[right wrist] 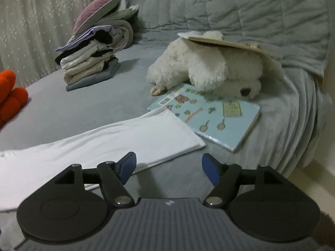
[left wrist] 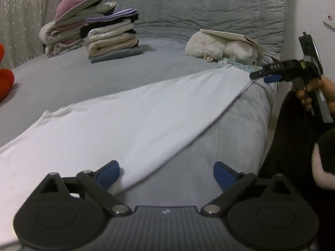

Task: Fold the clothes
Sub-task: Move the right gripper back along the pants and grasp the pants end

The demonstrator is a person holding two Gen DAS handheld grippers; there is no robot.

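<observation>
Lying flat on the grey bed (left wrist: 69, 79), one white garment (left wrist: 125, 121) is seen, folded into a long band that runs from the near left to the far right. Its far right corner rests on one light blue picture book (right wrist: 211, 117), and its near long edge is just beside the left gripper (left wrist: 166, 174). Two grippers are counted. The left gripper is released: its blue pads (left wrist: 108, 173) stand wide apart, one over the white cloth and one over the bare sheet, and nothing is pressed between them. The right gripper (right wrist: 169, 167) is also released, with only grey sheet between its fingers; in the left wrist view it is held by a hand (left wrist: 309, 92) near the far right corner of the garment. One white plush toy (right wrist: 201, 69) lies on the book, with one flat board on top of it. One stack of folded clothes (left wrist: 113, 39) and one bedding pile with a purple cushion (left wrist: 77, 4) stand far left. One orange plush (right wrist: 10, 96) is at the left edge. Open sheet is left between the garment and the stack.
</observation>
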